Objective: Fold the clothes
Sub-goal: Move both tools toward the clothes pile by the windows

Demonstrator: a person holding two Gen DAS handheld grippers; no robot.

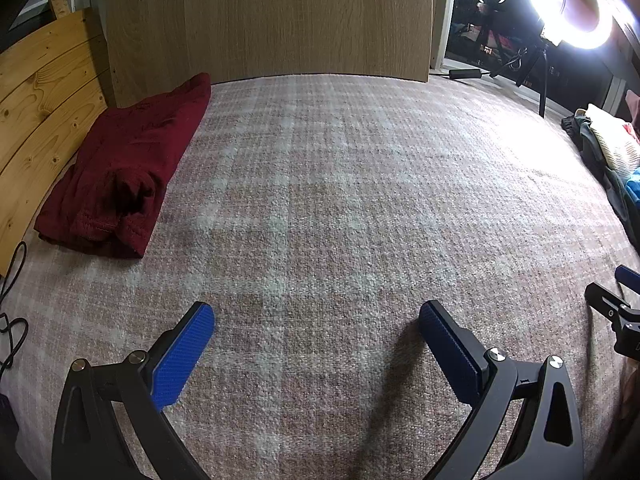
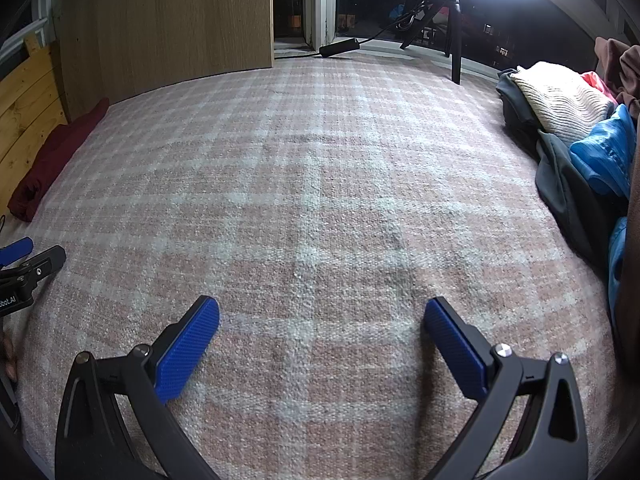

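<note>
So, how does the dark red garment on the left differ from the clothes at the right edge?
The dark red garment is a single piece, folded flat; the pile of clothes is several pieces heaped loosely. The garment is one colour; the pile mixes cream, blue and grey. The garment lies beside the wooden boards; the pile lies at the opposite side. Both rest on the checked blanket.

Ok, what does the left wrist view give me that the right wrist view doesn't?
Only the left wrist view shows the folded maroon garment close enough to read its hem and folds, plus the loose black cable at the left edge.

Only the right wrist view shows the unfolded pile clearly: cream knit, blue garment, grey piece.

Both show the plaid blanket, wooden panel, ring light, and open, empty left gripper and right gripper.
</note>
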